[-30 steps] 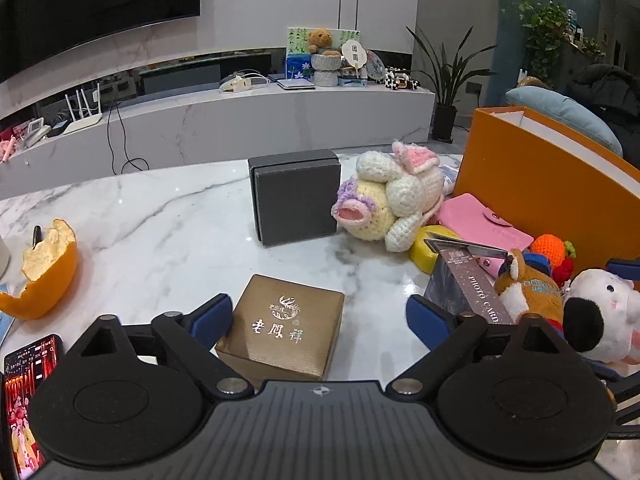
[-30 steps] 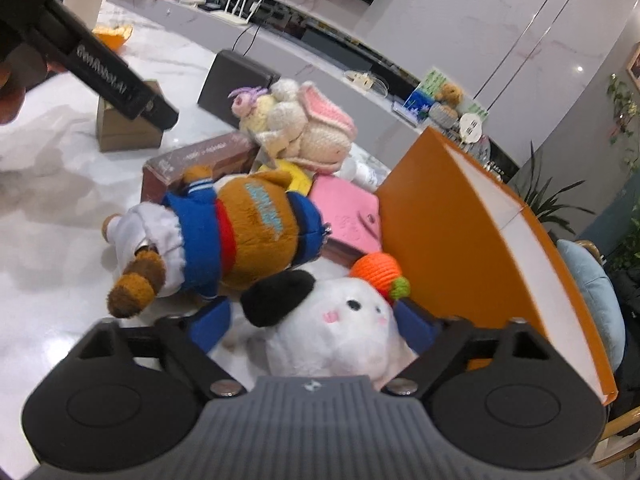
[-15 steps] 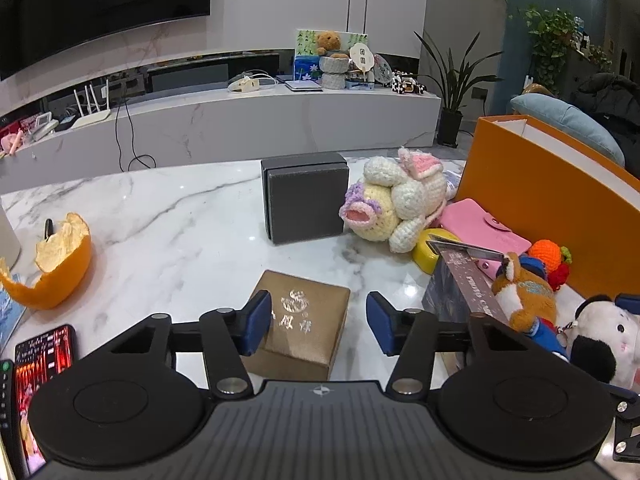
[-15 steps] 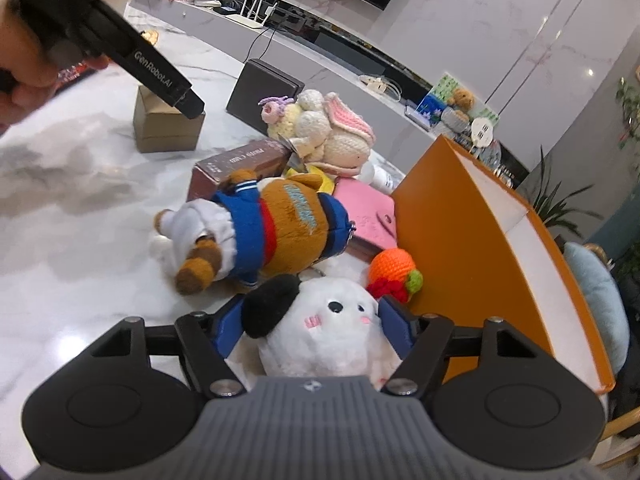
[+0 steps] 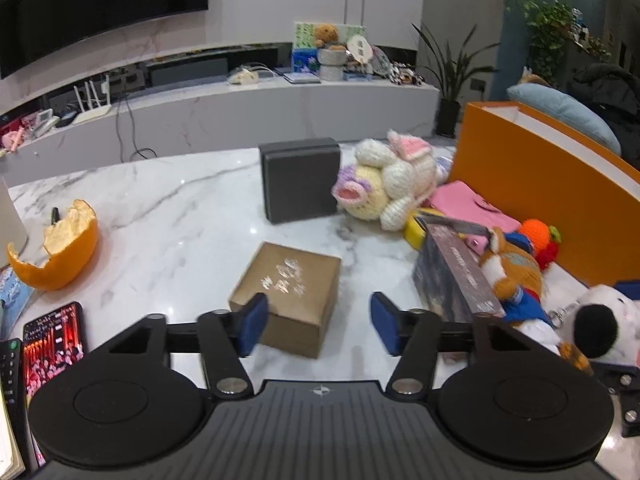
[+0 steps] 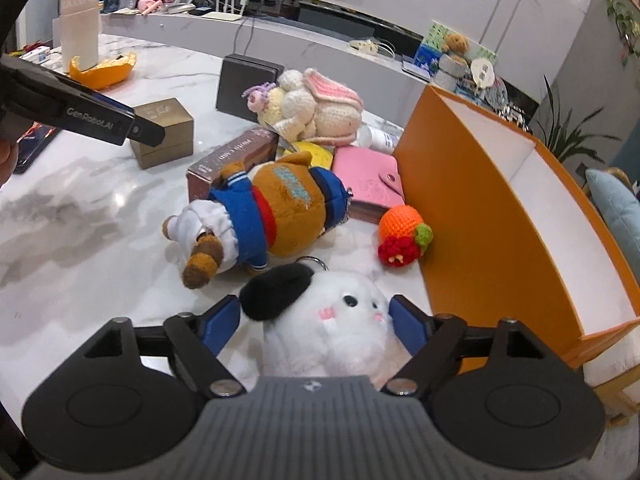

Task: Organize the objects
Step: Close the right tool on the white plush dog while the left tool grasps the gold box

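My left gripper is open just in front of and above a small brown gift box on the marble table; the box is not between the pads. My right gripper is shut on a white plush dog with a black ear, its pads pressing both sides. A tall orange box stands open to the right. On the table lie a brown bear plush in blue, a crochet orange, a pink wallet, a crochet bunny, a maroon carton and a grey box.
An orange peel lies at the table's left, with a phone and a remote near the front left edge. A white carton stands at the far left. A long white TV bench runs behind the table.
My left gripper narrowed around the brown box, then widened and drew back; the box now sits turned. My right gripper closed on the white plush and lifted away from the table.
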A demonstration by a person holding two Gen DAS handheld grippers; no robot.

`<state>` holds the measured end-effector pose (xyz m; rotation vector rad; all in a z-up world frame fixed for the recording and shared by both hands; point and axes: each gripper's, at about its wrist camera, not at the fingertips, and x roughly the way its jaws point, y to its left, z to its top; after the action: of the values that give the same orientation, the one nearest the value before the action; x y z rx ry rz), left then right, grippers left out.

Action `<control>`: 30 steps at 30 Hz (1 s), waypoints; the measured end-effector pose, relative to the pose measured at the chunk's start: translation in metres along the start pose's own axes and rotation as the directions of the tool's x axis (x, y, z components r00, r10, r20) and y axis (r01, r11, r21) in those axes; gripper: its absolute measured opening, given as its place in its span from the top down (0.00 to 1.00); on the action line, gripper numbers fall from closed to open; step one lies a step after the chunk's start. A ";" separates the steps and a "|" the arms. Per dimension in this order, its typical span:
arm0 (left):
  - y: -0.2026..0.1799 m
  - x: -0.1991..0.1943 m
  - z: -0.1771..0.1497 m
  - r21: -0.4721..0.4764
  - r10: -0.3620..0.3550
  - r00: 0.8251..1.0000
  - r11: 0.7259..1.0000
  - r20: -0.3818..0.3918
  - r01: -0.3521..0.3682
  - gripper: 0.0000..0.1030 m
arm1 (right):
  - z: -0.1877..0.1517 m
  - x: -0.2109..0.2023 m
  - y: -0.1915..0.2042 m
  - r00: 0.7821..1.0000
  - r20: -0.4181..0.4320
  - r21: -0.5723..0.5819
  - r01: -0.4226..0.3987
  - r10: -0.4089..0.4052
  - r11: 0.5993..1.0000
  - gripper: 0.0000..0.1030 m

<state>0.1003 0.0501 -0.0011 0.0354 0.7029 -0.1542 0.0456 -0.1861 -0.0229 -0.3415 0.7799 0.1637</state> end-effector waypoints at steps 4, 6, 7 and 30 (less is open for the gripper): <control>0.008 0.006 0.006 -0.010 0.033 0.999 0.999 0.039 -0.033 0.13 | 0.001 0.005 -0.006 1.000 -0.009 0.022 -0.001 0.001 1.000 0.18; 0.013 0.011 0.007 -0.020 0.026 0.999 0.999 0.035 -0.025 0.12 | 0.001 0.008 -0.010 1.000 -0.015 0.037 0.003 -0.002 0.999 0.17; 0.015 0.015 0.008 -0.027 0.017 1.000 1.000 0.025 -0.016 0.12 | 0.001 0.010 -0.011 1.000 -0.017 0.043 0.003 -0.003 0.999 0.17; 0.018 0.051 -0.004 -0.021 -0.017 0.987 1.000 -0.159 0.014 0.00 | -0.006 0.039 -0.018 0.998 -0.029 0.092 0.052 -0.049 0.994 0.20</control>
<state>0.1384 0.0616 -0.0375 0.0236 0.8639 -0.1609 0.0740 -0.2043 -0.0501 -0.2752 0.8017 0.0754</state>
